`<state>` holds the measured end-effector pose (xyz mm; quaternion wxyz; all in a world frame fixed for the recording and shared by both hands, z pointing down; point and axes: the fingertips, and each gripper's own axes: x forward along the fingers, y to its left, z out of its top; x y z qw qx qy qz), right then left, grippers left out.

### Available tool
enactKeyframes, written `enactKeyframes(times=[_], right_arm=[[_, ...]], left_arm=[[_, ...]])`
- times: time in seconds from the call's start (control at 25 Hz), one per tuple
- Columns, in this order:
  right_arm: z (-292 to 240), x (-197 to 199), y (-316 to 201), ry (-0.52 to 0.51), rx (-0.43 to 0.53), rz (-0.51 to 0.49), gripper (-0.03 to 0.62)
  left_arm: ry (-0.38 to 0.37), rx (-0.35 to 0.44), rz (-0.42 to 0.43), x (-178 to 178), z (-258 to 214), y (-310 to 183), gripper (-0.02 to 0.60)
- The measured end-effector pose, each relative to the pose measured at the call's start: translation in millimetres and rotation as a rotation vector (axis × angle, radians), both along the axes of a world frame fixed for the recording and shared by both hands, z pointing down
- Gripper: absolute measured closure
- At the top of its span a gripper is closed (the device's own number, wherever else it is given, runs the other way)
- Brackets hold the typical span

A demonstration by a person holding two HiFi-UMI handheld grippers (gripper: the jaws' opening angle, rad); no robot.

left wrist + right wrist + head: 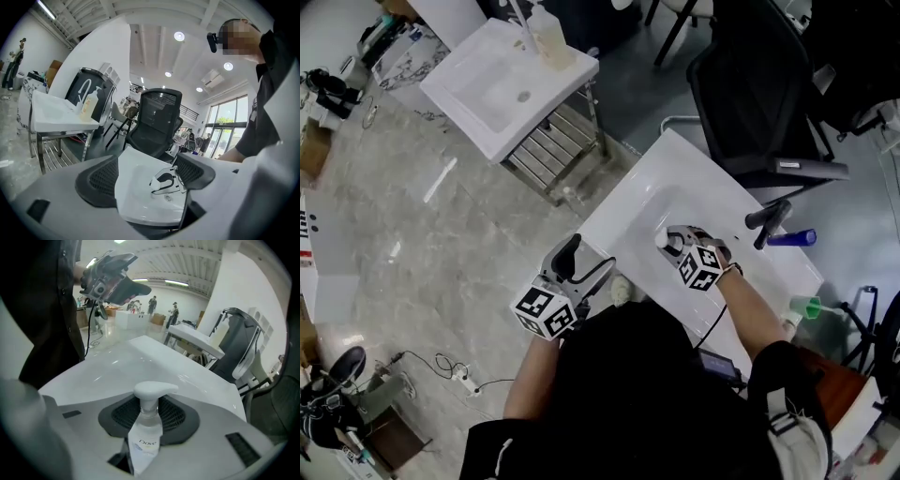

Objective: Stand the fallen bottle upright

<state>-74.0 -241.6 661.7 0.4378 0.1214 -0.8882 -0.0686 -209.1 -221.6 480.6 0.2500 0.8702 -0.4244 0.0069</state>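
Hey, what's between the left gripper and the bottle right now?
Just bare white sink basin, with its small drain; the left gripper view shows that past the open left gripper. The bottle sits clamped in the right gripper.

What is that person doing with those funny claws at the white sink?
A person holds a two-jaw gripper in each hand. The right gripper has its jaws closed on a clear pump bottle and holds it over the white sink, with the pump end pointing away from the gripper. The bottle is not standing on its own yet. The left gripper is open and empty, held beside the sink's edge.
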Motion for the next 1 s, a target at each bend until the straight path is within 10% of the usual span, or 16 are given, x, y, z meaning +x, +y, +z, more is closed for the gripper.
enactKeyframes(times=[0.52,1.0], right_arm=[[-61,49,-8,-0.377,-0.071,0.535,0.464],[-136,115,-35,-0.628,0.08,0.945,0.464]], left_arm=[[0.007,0.013,0.265,76,-2,-23,0.17],[0.002,0.109,0.411,132,-13,-39,0.173]])
